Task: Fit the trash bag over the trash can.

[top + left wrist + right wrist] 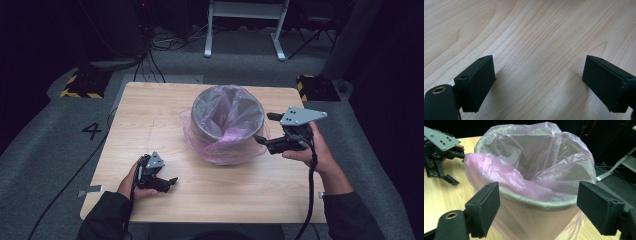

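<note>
Left tool [159,179] parked low on the pale wood-grain surface [150,110], jaws wide apart, holding nothing; looks idle. Right tool [274,131] sits just beside the bin [227,117] mid-surface, jaws spread wide, empty, lined up on the rim, probably to grab the liner. Bin is round, grey-rimmed. Pink bag [529,165] is thin, translucent, crinkly film folded over the rim.

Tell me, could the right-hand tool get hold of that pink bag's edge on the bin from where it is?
Probably yes. The right tool is open, right beside the bin, with the pink bag folded over the rim between its jaws and nothing in between.
</note>
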The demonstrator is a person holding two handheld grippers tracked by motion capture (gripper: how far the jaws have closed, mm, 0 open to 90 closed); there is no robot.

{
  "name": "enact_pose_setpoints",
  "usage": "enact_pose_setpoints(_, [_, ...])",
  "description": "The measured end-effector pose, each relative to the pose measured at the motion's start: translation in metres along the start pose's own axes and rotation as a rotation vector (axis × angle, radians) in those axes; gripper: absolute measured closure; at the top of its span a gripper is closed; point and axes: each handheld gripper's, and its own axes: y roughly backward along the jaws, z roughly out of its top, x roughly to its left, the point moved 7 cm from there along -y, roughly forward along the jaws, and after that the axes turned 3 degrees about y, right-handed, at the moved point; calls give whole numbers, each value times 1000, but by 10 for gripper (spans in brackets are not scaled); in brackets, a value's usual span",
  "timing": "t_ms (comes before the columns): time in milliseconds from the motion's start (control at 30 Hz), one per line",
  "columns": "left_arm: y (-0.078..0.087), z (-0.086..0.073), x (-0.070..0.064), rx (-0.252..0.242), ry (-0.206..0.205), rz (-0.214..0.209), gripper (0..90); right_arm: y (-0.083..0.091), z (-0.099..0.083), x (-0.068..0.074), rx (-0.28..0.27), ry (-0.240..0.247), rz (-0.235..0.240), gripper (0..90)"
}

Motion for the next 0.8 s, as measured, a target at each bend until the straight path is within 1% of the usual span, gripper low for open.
enact_pose_setpoints(300, [0,0,0,1,-2,2,110,1,-10,4,38,34,-16,180])
enact_pose_setpoints(600, [0,0,0,1,-1,2,110,-1,-26,5,77,37,-17,179])
enact_pose_setpoints(800, [0,0,0,0,1,1,110,-1,-35,5,94,34,-24,179])
